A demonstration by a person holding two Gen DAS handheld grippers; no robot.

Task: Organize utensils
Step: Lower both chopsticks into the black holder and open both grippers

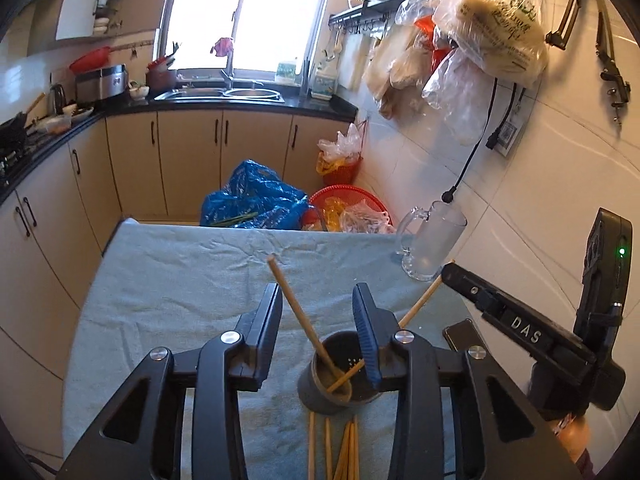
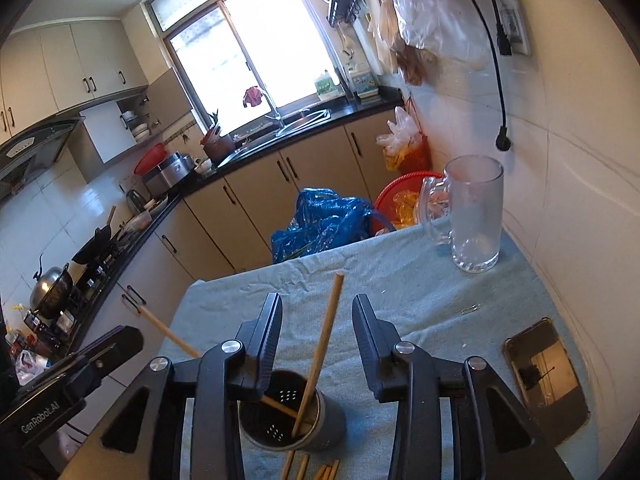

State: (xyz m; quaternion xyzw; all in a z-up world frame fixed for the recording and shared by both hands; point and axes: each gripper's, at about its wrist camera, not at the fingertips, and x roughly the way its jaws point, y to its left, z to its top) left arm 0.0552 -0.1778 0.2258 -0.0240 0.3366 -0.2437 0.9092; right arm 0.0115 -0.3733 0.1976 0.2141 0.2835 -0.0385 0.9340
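Observation:
A dark perforated utensil holder (image 1: 320,392) stands on the blue-grey cloth, with two wooden chopsticks leaning in it. My left gripper (image 1: 316,288) is open just above it. One chopstick (image 1: 296,308) rises between its fingers, free of the pads. The second chopstick (image 1: 420,300) slants right toward the mug. My right gripper (image 2: 317,298) is open too, over the same holder (image 2: 288,420). A chopstick (image 2: 324,344) stands loose between its fingers, and the other chopstick (image 2: 168,330) slants off to the left. Several loose chopsticks (image 1: 340,448) lie on the cloth in front of the holder.
An empty glass mug (image 2: 476,216) stands at the table's far right by the tiled wall. A phone (image 2: 544,376) lies flat at the right edge. Beyond the table's far edge sit a blue plastic bag (image 1: 252,200) and a red basket (image 1: 344,208) on the floor.

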